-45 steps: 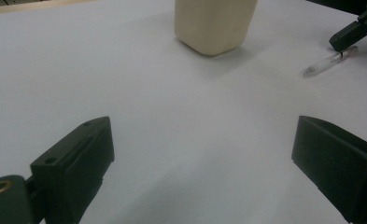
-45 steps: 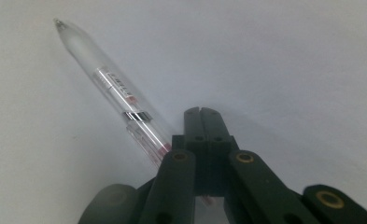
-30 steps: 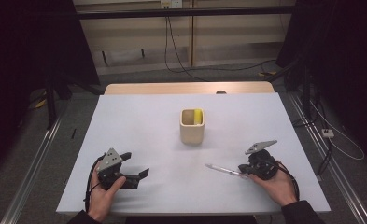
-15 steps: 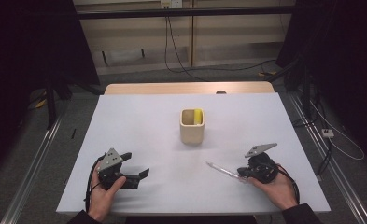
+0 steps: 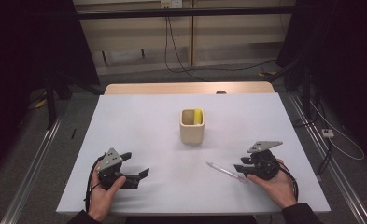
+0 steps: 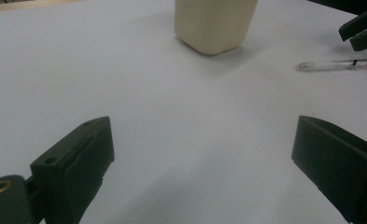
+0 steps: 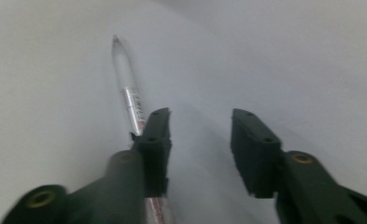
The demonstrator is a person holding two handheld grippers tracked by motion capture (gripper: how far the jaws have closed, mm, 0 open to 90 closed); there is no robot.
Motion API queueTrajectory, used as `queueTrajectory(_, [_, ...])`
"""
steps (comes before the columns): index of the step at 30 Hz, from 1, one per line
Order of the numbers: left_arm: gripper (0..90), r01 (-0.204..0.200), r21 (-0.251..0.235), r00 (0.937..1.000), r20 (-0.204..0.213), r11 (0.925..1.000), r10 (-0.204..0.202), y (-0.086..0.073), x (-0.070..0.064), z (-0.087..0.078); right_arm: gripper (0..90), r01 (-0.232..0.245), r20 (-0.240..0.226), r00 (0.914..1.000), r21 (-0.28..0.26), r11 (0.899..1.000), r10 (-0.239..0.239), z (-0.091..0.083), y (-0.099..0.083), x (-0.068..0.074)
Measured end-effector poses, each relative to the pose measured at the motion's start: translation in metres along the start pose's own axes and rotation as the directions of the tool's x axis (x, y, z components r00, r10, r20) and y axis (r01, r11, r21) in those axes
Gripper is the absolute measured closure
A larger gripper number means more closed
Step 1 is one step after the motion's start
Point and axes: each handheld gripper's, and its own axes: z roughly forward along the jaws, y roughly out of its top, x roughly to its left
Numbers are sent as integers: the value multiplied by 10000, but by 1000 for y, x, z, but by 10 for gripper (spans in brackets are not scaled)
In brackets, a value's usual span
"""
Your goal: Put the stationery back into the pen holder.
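Clear pen [image 5: 224, 171] lies flat on desk [image 5: 148, 126], not yet lifted. Right hand-held gripper [image 5: 238, 169] part-open, one jaw over pen, nothing gripped. Left hand-held gripper [image 5: 144, 174] wide open, empty. Cream cup [image 5: 192, 126] already holds yellow item [image 5: 198, 115]; pickup and drop-in likely remain.

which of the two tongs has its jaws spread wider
The left tongs: their jaws stand far apart over bare table. The right tongs are open too, but narrower, beside the clear pen.
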Motion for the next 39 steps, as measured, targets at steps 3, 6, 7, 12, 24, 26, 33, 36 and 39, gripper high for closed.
queueTrajectory(3, [57,52,-9,10000,22,10000,-51,0,0,0,327,34,-203,9998,-144,9999,-37,1,2,2])
queueTrajectory(6, [57,23,-2,10000,7,10000,-23,0,0,0,150,28,-201,9998,-94,10000,-30,3,4,4])
queueTrajectory(7, [56,-17,0,10000,0,10000,17,0,0,0,143,-41,-203,9998,-39,10000,40,3,5,5])
queueTrajectory(12, [57,14,4,10000,9,10000,-14,0,0,0,108,41,-341,9994,81,10000,-38,5,13,8])
queueTrajectory(24, [56,21,2,10000,24,10000,-21,0,0,0,116,421,-583,9975,255,9988,-405,16,32,19])
queueTrajectory(26, [56,-15,5,10000,11,10000,15,0,0,0,116,494,-647,9968,300,9983,-473,19,35,21])
queueTrajectory(33, [56,66,12,10000,26,10000,-66,0,0,1,137,700,-837,9944,639,9955,-646,25,49,23])
queueTrajectory(36, [56,27,22,10000,31,10000,-27,0,0,1,175,1062,-1070,9897,1061,9887,-948,30,57,25])
queueTrajectory(39, [56,39,29,10000,25,10000,-40,-1,0,1,218,1154,-1115,9883,990,9884,-1043,35,62,28])
